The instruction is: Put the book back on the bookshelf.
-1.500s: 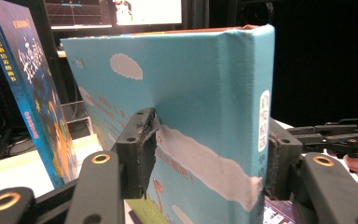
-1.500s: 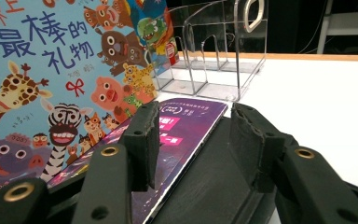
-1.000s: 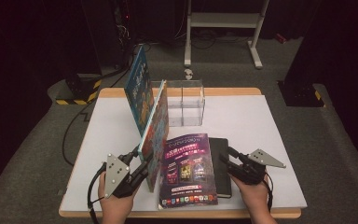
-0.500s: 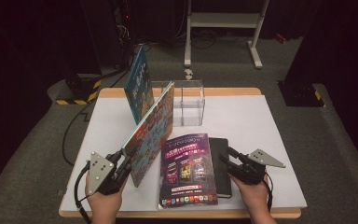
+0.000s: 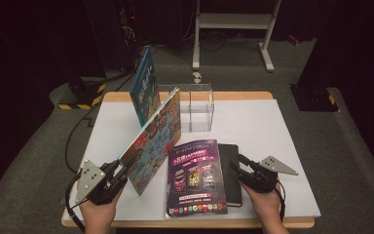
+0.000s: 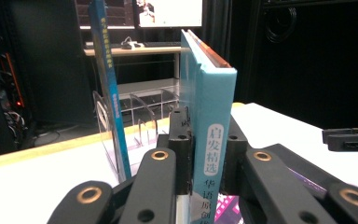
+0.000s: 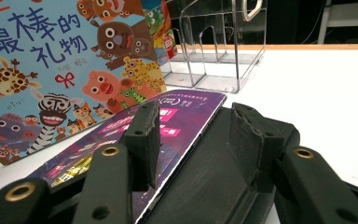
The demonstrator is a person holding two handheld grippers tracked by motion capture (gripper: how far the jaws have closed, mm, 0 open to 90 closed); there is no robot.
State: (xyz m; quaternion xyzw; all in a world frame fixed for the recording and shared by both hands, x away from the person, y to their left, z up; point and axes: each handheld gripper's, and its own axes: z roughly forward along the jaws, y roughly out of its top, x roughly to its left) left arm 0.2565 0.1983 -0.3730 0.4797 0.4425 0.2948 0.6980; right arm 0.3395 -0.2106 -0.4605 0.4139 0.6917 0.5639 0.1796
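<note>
Near the worktop's (image 5: 282, 126) front-left corner, the left tool (image 5: 118, 171) pinches the spine end of a tilted picture book (image 5: 156, 139), its jaws having just closed on it; the book leans toward the rear. Behind it another book (image 5: 143, 87) stands in the clear rack (image 5: 197, 107) at the rear edge. A purple magazine (image 5: 196, 178) lies on a black notebook (image 5: 231, 173) at the front edge, where the right tool (image 5: 238, 168), jaws part-spread, straddles their edges; whether it grips, I cannot tell.
</note>
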